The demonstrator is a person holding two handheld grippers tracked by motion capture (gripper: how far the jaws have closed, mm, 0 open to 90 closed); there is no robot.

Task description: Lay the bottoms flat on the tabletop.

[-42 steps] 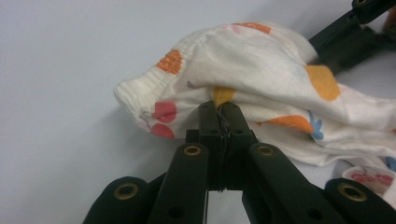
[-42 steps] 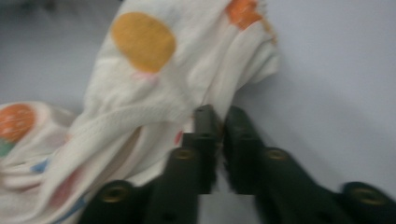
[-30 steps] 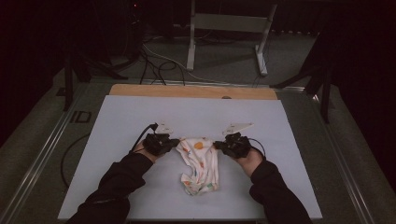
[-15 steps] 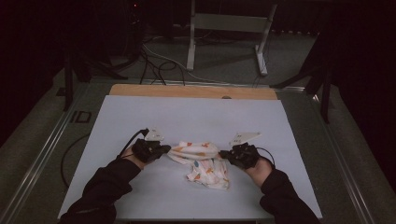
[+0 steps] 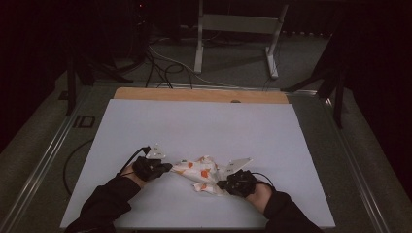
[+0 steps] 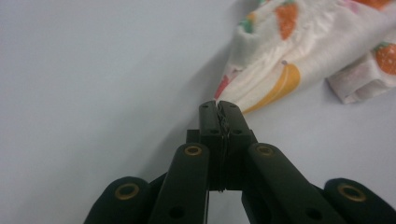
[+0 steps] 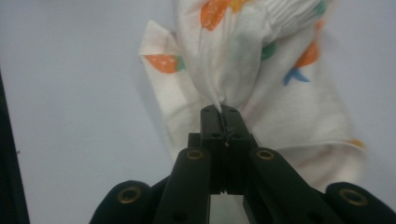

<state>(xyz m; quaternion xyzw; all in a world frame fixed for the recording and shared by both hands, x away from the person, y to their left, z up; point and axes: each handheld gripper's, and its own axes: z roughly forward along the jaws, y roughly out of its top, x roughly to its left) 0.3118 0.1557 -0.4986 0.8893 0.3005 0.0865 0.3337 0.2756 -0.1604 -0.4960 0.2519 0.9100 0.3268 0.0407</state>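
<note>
High view showed me at the near edge of the white table point(image 5: 194, 121), my left gripper point(image 5: 167, 166) and my right gripper point(image 5: 221, 184) each clamped shut on an edge of a small fruit-print garment point(image 5: 201, 174). The garment lay bunched between them, close to the front of the table, partly resting on the surface. In the left gripper view my jaws were closed flat together with a pinch of gathered cloth point(image 6: 280, 70) coming out at the tips point(image 6: 219, 106); the right gripper view gave the same picture, a tight tuft of fabric point(image 7: 243, 60) caught at the very tip point(image 7: 220, 111).

My worry was those shallow bites. Only a sliver of cloth sat in each pinch, so I judged that a hard pull apart or a quick lift could draw the fabric out of one grip, and the piece would drop in a heap. The loose folds hanging below could also drag on the table and tuck under.

I saw no bowl, box or basket on the table.
</note>
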